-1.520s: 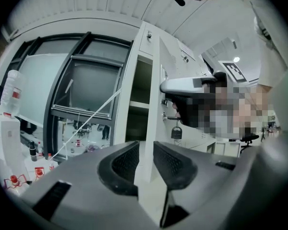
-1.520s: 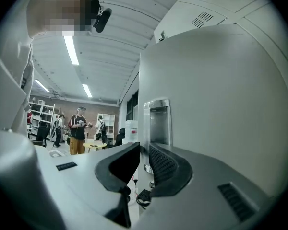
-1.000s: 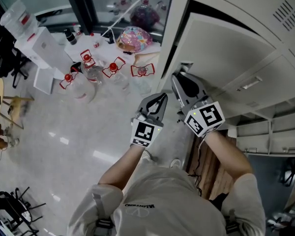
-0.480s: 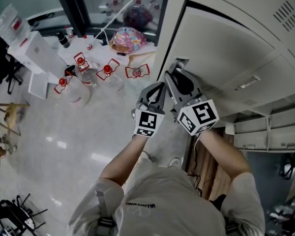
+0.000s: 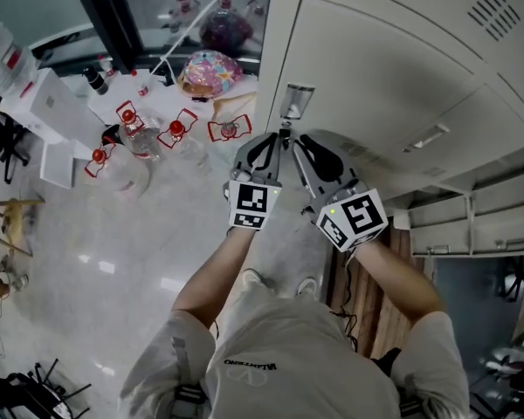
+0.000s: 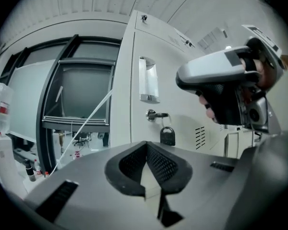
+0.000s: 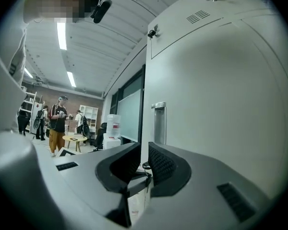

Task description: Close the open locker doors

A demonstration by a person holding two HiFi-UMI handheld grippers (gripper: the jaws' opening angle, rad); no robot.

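The door [image 5: 402, 77] fills the upper right of the head view, with its recessed handle [image 5: 295, 101] just above both tongs at centre. The left tongs [image 5: 278, 142] are closed and empty. The right tongs [image 5: 299, 147] are slightly apart and closing, with nothing gripped between them. A padlock [image 6: 167, 136] hangs on the door.

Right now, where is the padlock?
In the left gripper view, the padlock hangs near the middle, on a locker door, just under its latch and above the shut left gripper.
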